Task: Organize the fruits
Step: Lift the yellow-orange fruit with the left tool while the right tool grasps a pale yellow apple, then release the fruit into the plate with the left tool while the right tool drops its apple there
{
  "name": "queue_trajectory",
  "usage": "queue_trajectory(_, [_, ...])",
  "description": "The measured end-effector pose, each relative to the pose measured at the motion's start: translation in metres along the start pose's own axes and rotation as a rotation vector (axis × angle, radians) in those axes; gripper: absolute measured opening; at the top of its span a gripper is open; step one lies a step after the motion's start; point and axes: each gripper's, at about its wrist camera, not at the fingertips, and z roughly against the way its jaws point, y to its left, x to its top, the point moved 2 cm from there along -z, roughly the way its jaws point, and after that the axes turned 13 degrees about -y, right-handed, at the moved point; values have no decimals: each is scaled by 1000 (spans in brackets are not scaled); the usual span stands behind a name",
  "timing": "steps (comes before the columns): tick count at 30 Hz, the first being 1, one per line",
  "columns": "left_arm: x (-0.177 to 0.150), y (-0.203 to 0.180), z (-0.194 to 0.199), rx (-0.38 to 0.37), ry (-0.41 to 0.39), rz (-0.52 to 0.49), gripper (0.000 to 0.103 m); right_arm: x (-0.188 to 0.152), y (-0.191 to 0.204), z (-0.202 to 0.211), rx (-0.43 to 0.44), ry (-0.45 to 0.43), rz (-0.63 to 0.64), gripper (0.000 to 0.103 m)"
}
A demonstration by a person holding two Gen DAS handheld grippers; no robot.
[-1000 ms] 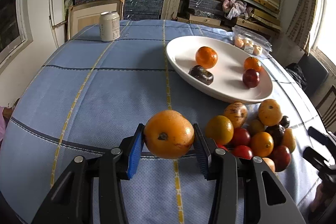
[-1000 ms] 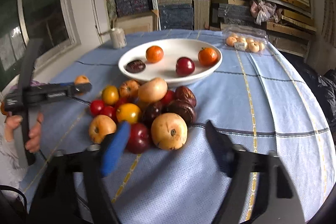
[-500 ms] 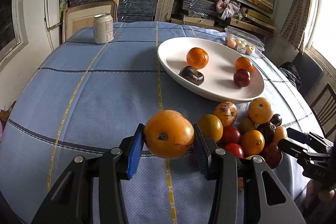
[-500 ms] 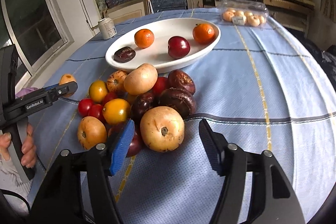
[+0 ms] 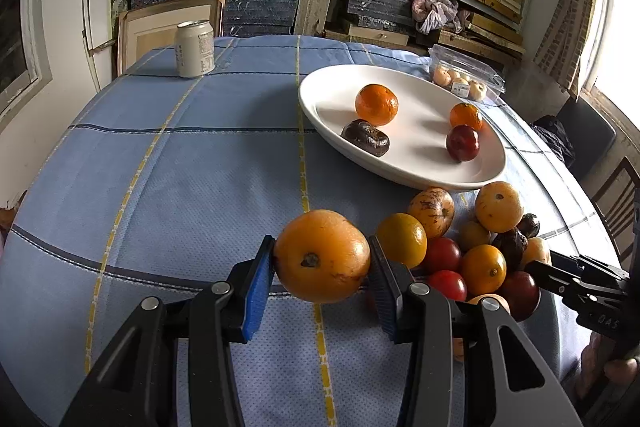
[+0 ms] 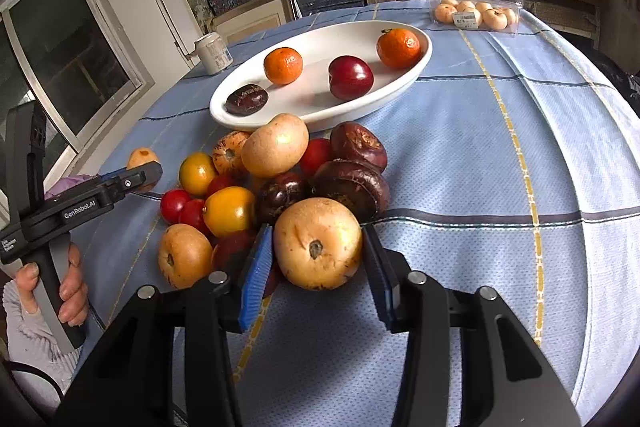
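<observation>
Your left gripper [image 5: 322, 259] pinches an orange [image 5: 322, 255]; your right gripper [image 6: 318, 247] is closing around the tan fruit [image 6: 318, 243] at lower centre, and lifting it may topple the pile [image 6: 276, 179] behind.

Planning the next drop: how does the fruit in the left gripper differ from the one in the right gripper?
The orange fruit is deep orange, clamped and lifted off the pile by the left gripper. The tan fruit is paler, at the pile's edge, right gripper closing on it. Both are round.
</observation>
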Motion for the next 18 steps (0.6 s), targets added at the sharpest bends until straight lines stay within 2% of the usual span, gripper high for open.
queue_trajectory(10, [3, -2, 10, 5, -13, 9, 46, 6, -5, 37, 1, -98, -27, 44])
queue_trajectory(13, [18, -8, 12, -6, -7, -1, 46, 27, -3, 49, 11, -130, -9, 44])
queue_trajectory(18, [60, -21, 9, 10, -53, -60, 46, 74, 3, 61, 5, -210, 44, 44])
